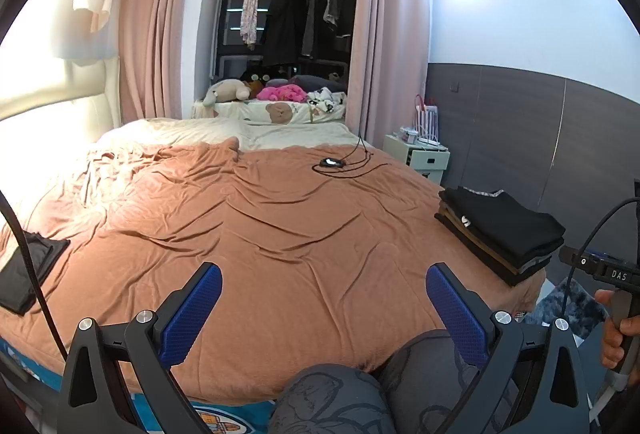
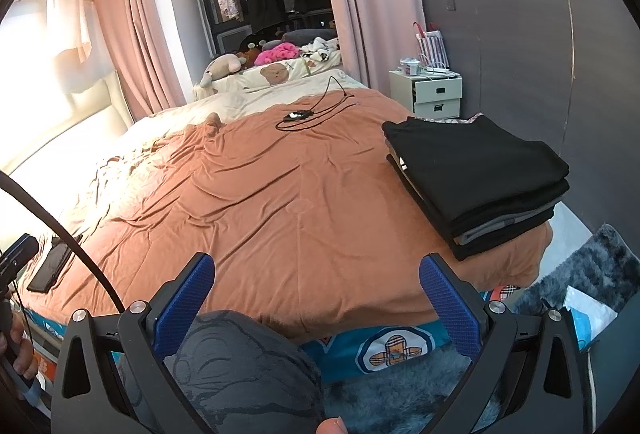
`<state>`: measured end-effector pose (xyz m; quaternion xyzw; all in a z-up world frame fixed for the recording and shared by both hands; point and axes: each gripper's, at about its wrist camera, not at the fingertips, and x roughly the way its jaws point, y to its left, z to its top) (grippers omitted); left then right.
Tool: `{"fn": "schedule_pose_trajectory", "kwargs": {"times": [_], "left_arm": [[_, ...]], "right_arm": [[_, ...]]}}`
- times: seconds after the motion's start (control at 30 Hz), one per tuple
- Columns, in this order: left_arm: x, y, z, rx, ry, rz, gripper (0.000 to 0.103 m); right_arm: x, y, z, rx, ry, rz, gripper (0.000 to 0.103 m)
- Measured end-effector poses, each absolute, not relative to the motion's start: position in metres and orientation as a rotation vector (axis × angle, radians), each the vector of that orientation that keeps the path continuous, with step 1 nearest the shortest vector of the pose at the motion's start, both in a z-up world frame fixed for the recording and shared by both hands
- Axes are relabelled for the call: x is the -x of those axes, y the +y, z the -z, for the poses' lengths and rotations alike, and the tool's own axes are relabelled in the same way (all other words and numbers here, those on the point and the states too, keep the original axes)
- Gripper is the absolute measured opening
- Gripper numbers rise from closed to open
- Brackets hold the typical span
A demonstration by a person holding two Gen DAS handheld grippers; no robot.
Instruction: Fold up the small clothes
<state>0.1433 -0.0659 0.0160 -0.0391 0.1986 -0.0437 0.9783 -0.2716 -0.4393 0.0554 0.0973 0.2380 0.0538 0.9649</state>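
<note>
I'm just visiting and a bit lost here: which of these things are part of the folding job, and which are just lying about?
Part of the job:
- clothes stack
- dark garment
- left tongs, open
- right tongs, open

Just lying about:
- cable and device
- plush toys
- nightstand
- hanging clothes
- curtains

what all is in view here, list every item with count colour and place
stack of folded dark clothes: one, black with grey and brown layers, bed's near right corner
flat black folded cloth: one, bed's left edge
orange-brown wrinkled bedspread: one, covering the bed
black device with looped cable: one, far middle of bed
plush toys and pink fabric heap: several, beyond the bed
white bedside drawer unit: one, right wall
left hand-held gripper: one, blue pads, open, empty
right hand-held gripper: one, blue pads, open, empty
</note>
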Motion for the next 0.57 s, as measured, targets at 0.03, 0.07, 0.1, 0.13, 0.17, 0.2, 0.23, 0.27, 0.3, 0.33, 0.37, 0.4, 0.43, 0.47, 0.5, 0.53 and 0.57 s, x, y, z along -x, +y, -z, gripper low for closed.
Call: {"fn": "schedule_pose_trajectory", "kwargs": {"times": [0.03, 0.07, 0.1, 0.13, 0.17, 0.2, 0.23, 0.27, 0.3, 0.33, 0.37, 0.4, 0.43, 0.47, 0.5, 0.53, 0.57], "left_arm": [[-0.143, -0.066, -0.016, 0.078, 0.399, 0.089, 0.103], [-0.142, -0.066, -0.016, 0.078, 0.396, 0.085, 0.103], [-0.141, -0.066, -0.017, 0.077, 0.393, 0.077, 0.103], [-0.140, -0.066, -0.017, 0.078, 0.392, 0.076, 0.103], [-0.139, -0.066, -0.017, 0.079, 0.391, 0.078, 0.103], [-0.138, -0.066, -0.018, 0.079, 0.389, 0.076, 0.103], [-0.138, -0.066, -0.019, 0.079, 0.386, 0.072, 0.103], [-0.137, -0.066, -0.020, 0.081, 0.386, 0.072, 0.103], [-0.137, -0.066, -0.020, 0.080, 0.389, 0.072, 0.103], [-0.136, -0.066, -0.020, 0.080, 0.389, 0.070, 0.103], [-0.135, -0.066, -0.021, 0.080, 0.387, 0.067, 0.103], [-0.135, -0.066, -0.022, 0.082, 0.386, 0.067, 0.103], [-0.135, -0.066, -0.022, 0.083, 0.387, 0.065, 0.102], [-0.135, -0.067, -0.022, 0.081, 0.388, 0.060, 0.102], [-0.134, -0.068, -0.023, 0.078, 0.387, 0.057, 0.103], [-0.133, -0.068, -0.023, 0.076, 0.387, 0.055, 0.103], [-0.132, -0.068, -0.024, 0.076, 0.386, 0.052, 0.103]], "right_arm": [[0.271, -0.440, -0.055, -0.196, 0.483, -0.109, 0.102], [0.271, -0.440, -0.055, -0.196, 0.485, -0.109, 0.102], [0.271, -0.440, -0.055, -0.198, 0.486, -0.109, 0.102], [0.270, -0.441, -0.055, -0.198, 0.486, -0.110, 0.102], [0.270, -0.441, -0.055, -0.197, 0.487, -0.110, 0.102], [0.269, -0.441, -0.056, -0.196, 0.489, -0.111, 0.102], [0.268, -0.441, -0.057, -0.194, 0.489, -0.113, 0.102], [0.267, -0.441, -0.058, -0.192, 0.489, -0.114, 0.102], [0.266, -0.441, -0.059, -0.192, 0.491, -0.115, 0.102], [0.265, -0.441, -0.058, -0.194, 0.493, -0.117, 0.102], [0.265, -0.441, -0.059, -0.194, 0.493, -0.121, 0.102], [0.265, -0.441, -0.060, -0.193, 0.490, -0.120, 0.102], [0.267, -0.440, -0.058, -0.193, 0.488, -0.117, 0.102], [0.267, -0.441, -0.058, -0.195, 0.487, -0.118, 0.102], [0.267, -0.442, -0.058, -0.197, 0.484, -0.123, 0.102], [0.268, -0.441, -0.056, -0.195, 0.483, -0.124, 0.102], [0.268, -0.441, -0.055, -0.190, 0.482, -0.122, 0.102]]}}
